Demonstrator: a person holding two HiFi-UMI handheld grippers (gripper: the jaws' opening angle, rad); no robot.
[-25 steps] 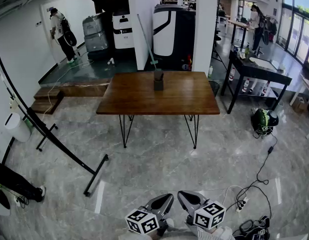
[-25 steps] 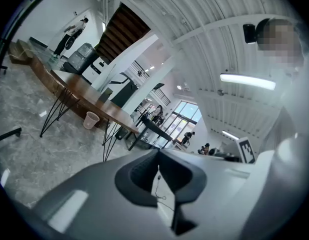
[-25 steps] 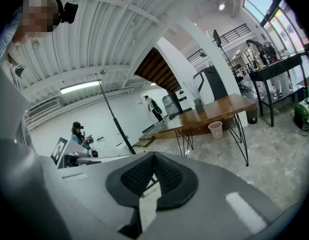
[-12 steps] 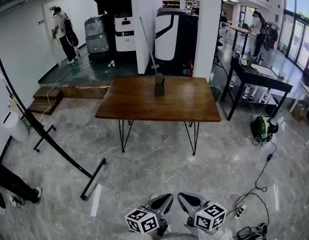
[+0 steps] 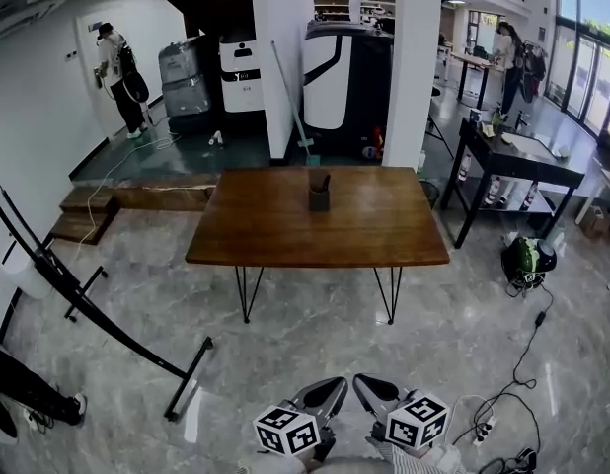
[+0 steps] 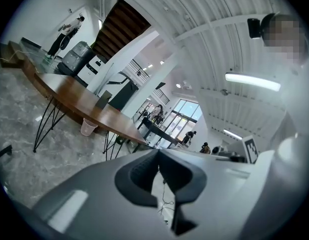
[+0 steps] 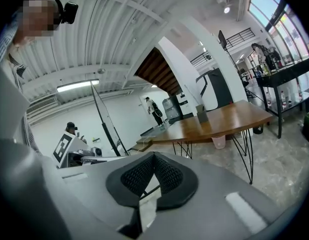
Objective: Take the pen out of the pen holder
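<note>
A dark pen holder [image 5: 319, 196] stands on the far middle of the brown wooden table [image 5: 285, 240], with a pen's top showing above its rim. It is several steps ahead of me. My left gripper [image 5: 330, 391] and right gripper [image 5: 367, 388] sit side by side at the bottom of the head view, both shut and empty, pointing towards the table. The left gripper view shows the table [image 6: 69, 91] and holder [image 6: 102, 100] far beyond the left gripper [image 6: 158, 156]. In the right gripper view, the holder [image 7: 201, 113] stands well past the right gripper [image 7: 154, 159].
A black stand's slanted leg [image 5: 98, 309] crosses the floor at left. A black side table [image 5: 512, 156], a green bag [image 5: 527, 257] and floor cables [image 5: 522, 344] lie at right. A pink bin [image 7: 218, 141] sits under the table. Pillars [image 5: 285, 57] and people stand behind.
The table and pen holder have grown larger and slid lower in the head view as I moved towards them. Both grippers stayed shut, side by side.
</note>
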